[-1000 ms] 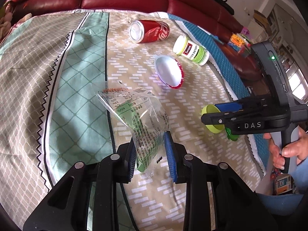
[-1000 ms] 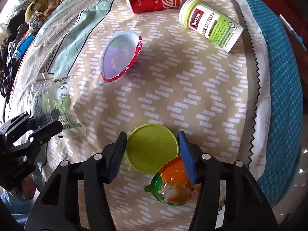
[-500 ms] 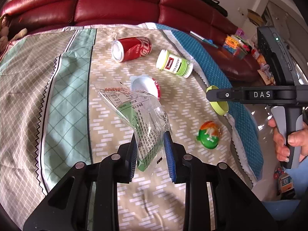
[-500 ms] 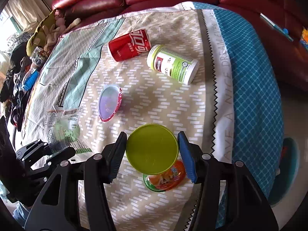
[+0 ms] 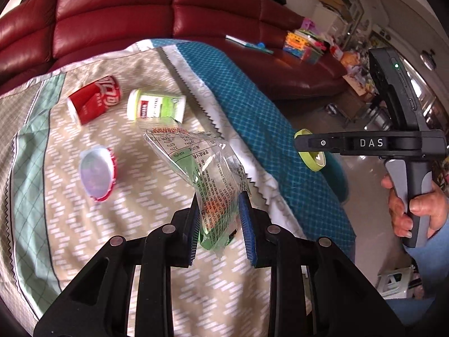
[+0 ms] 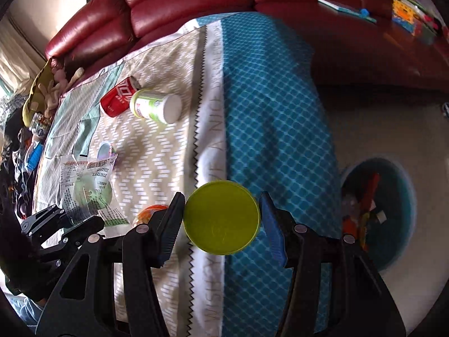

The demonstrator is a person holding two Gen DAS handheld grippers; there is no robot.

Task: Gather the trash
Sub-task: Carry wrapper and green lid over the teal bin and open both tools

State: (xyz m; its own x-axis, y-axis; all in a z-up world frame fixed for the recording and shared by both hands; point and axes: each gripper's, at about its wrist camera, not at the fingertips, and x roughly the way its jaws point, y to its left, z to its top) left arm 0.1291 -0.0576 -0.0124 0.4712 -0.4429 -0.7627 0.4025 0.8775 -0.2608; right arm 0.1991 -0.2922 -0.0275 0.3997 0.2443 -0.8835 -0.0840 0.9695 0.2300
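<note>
Both tongs loaded, off the table, bin (image 6: 376, 216) ahead on the floor.
Left tongs (image 5: 220, 219) pinch the crinkly wrapper (image 5: 207, 174); right tongs (image 6: 221, 219) clamp the green lid (image 6: 221, 217) by its rim. It could pop free short of the bin; the can (image 5: 94, 102) and bottle (image 5: 155, 108) wait beyond.

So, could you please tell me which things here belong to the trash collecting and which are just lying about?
Job:
- plastic wrapper in left gripper
- green lid in right gripper
- cola can
- supplement bottle
- foil-lidded cup
- bin

Lying about:
- toys
- sofa
</note>
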